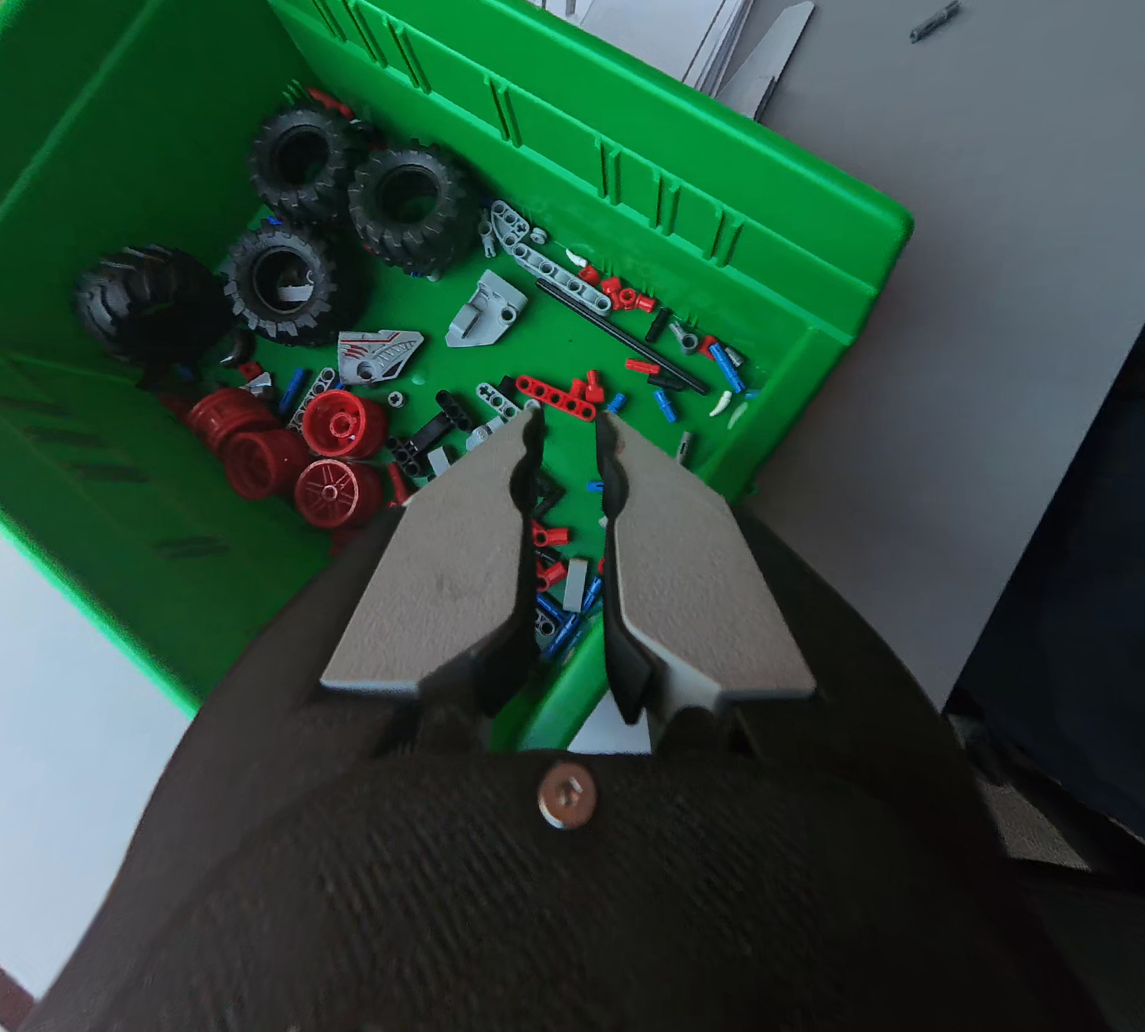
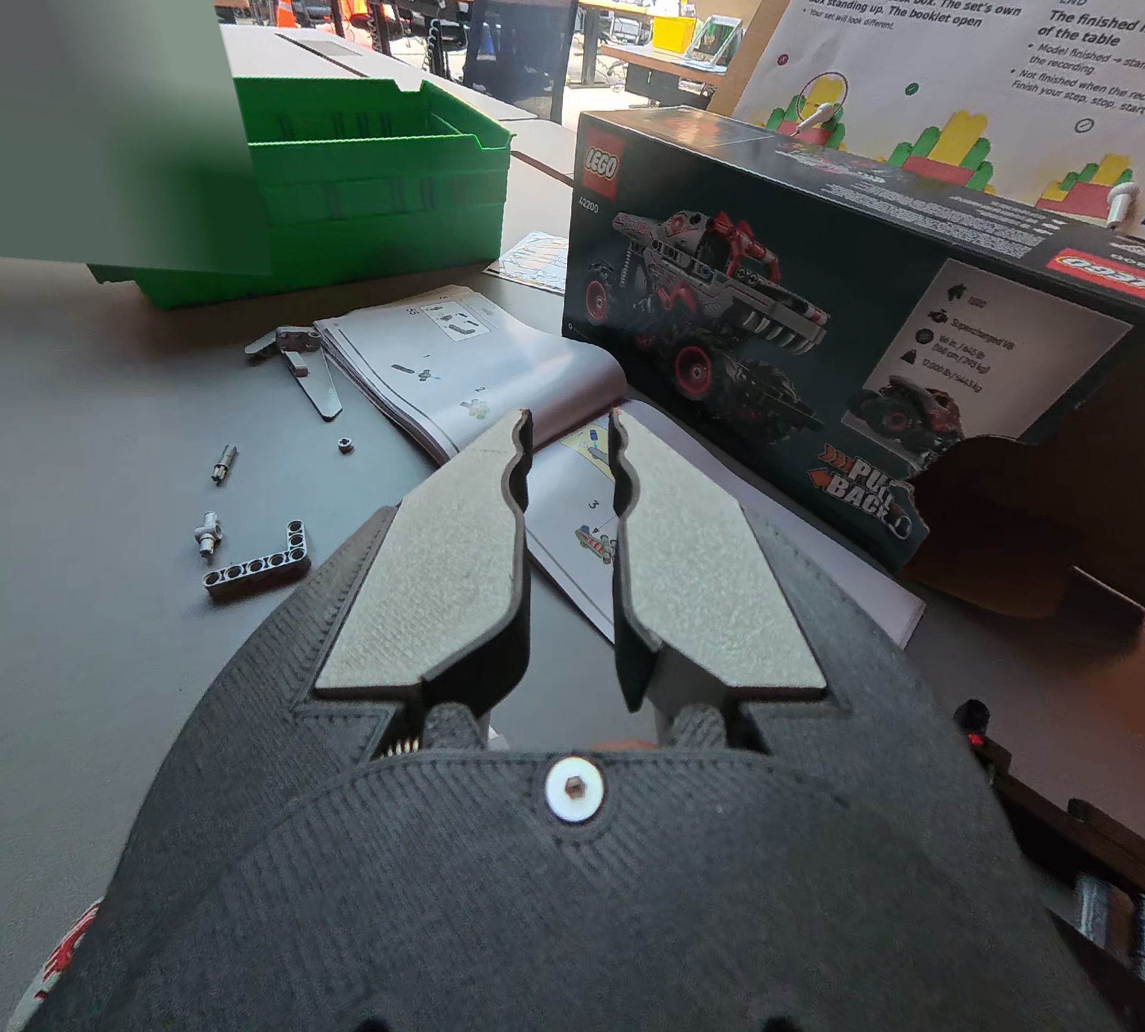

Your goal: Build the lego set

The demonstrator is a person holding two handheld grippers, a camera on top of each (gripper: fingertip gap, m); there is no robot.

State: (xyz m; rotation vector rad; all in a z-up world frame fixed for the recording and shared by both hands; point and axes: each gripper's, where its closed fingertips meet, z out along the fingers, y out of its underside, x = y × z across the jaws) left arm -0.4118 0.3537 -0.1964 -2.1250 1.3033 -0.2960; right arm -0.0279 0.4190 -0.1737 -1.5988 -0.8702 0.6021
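Two grippers are in my hands, both with jaws parted by a narrow gap and holding nothing. My left gripper (image 1: 569, 415) hangs over the green bin (image 1: 619, 147), tips just above a red beam with holes (image 1: 554, 396) among the loose pieces. On the bin floor I see four black tyres (image 1: 406, 200) grouped at the far side, red wheel hubs (image 1: 344, 423) nearer, a long black axle (image 1: 619, 336), grey panels and small blue and red pins. My right gripper (image 2: 569, 414) hovers low over the table (image 2: 93, 507), pointing at the open instruction booklet (image 2: 458, 358). The set's box (image 2: 805, 321) stands behind the booklet. Left of the booklet lie a grey L-shaped beam (image 2: 260, 559), a few small grey connectors and a partly built grey piece (image 2: 297, 352).
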